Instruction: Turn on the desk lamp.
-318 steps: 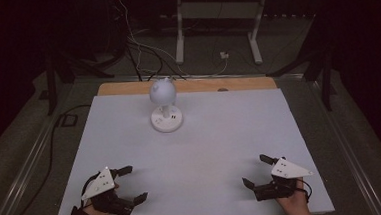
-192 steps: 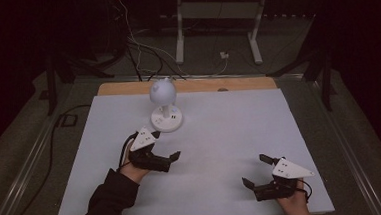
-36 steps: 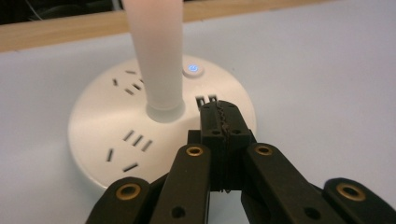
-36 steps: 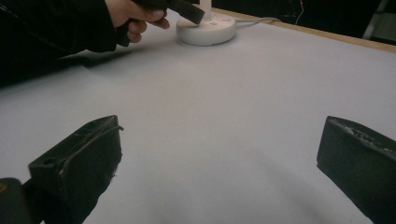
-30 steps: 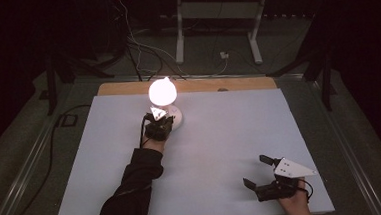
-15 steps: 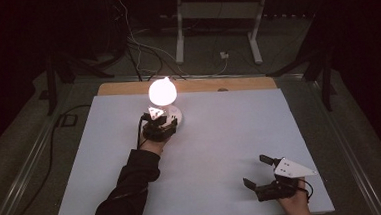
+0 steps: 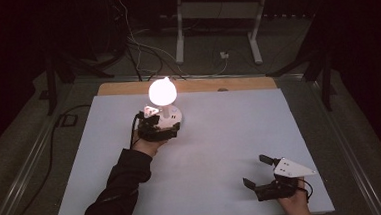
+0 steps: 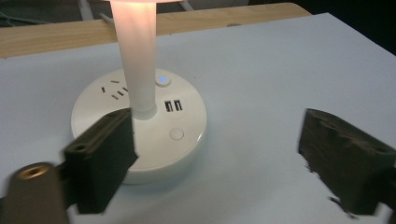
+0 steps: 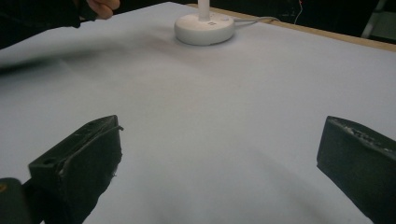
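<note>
A white desk lamp stands at the back of the table, its globe (image 7: 162, 91) glowing over a round base (image 7: 172, 117). My left gripper (image 7: 155, 127) sits just in front of that base, open. In the left gripper view the lit stem (image 8: 138, 56) rises from the base (image 8: 154, 140), which carries a blue-lit button (image 8: 162, 80), USB ports (image 8: 173, 105) and a plain round button (image 8: 176, 134). The left jaw overlaps the base's near rim and the right jaw stands well off to the side. My right gripper (image 7: 256, 171) rests open at the front right, holding nothing.
A white sheet (image 7: 216, 146) covers the table, with a wooden strip (image 7: 247, 83) along its far edge. Cables (image 7: 139, 45) and a metal stand (image 7: 213, 16) lie on the dark floor beyond. The lamp base (image 9: 204, 28) shows far off in the right gripper view.
The left gripper travelled from the front left corner up to the lamp, and the globe went from dark to lit. Over the last second it barely shifted. The right gripper stayed put.
</note>
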A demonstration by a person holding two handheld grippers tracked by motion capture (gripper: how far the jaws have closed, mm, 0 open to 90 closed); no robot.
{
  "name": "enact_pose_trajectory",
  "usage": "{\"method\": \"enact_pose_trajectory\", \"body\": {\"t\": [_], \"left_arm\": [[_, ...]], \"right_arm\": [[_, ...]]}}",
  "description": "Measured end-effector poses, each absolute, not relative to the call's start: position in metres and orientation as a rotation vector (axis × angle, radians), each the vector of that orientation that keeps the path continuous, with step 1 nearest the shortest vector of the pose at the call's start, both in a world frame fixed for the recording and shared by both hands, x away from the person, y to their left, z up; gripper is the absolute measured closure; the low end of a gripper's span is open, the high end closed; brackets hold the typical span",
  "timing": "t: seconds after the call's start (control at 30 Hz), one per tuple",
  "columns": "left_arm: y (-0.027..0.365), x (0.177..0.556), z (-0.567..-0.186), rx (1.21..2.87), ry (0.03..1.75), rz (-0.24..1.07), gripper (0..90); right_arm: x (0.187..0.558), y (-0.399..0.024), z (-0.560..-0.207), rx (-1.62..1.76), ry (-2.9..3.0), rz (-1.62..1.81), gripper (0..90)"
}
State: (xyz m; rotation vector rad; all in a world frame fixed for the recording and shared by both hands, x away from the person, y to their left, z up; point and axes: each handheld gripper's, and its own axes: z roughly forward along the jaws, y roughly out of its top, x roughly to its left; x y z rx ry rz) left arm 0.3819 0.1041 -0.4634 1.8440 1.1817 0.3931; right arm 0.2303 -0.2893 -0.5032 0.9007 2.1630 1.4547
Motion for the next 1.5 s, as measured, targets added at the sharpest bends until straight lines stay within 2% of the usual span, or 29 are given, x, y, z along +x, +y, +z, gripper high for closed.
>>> {"method": "enact_pose_trajectory", "body": {"t": [0.2, 0.73, 1.0, 1.5], "left_arm": [[0.112, 0.376, -0.455, 1.842, 1.123, 0.369, 0.4], [0.152, 0.344, -0.457, 1.923, 0.992, 0.307, 0.4], [0.168, 0.325, -0.469, 1.979, 0.988, 0.327, 0.4], [0.190, 0.293, -0.501, 2.047, 1.018, 0.282, 0.4]], "right_arm": [[0.230, -0.289, -0.503, 0.902, 2.163, 1.456, 0.2], [0.230, -0.289, -0.503, 0.906, 2.164, 1.457, 0.2], [0.230, -0.288, -0.503, 0.907, 2.169, 1.455, 0.1], [0.230, -0.288, -0.504, 0.910, 2.171, 1.455, 0.1]]}}
